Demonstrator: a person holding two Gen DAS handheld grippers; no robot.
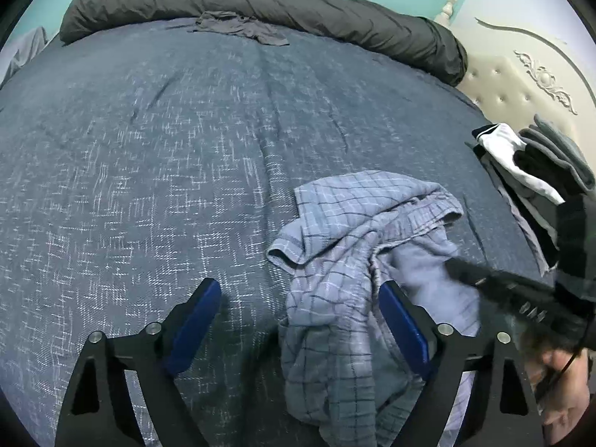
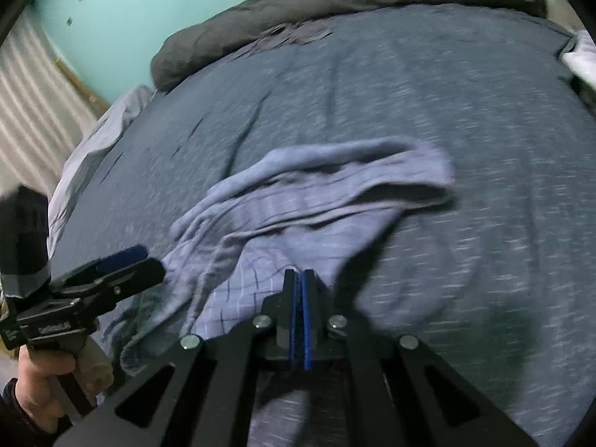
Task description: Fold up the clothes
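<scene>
Honestly, I read no labels: my left gripper gaped over the plaid shorts at the bed edge; my right gripper was clamped closed, whether on cloth I couldn't tell.

Bed covered with dark blue bedspread, pale cross-hatch fleck, few shallow creases. Along far edge: rolled dark grey duvet, running nearly full width to headboard-side corner. Just in front of it, touching: small flat crumpled grey garment. Near near edge, toward headboard side: crumpled blue plaid shorts, waistband bunched, partly inside out. At headboard-side edge: pile of clothes, black, white and grey pieces overlapping. At opposite edge, pale lilac sheet hangs off side.
</scene>
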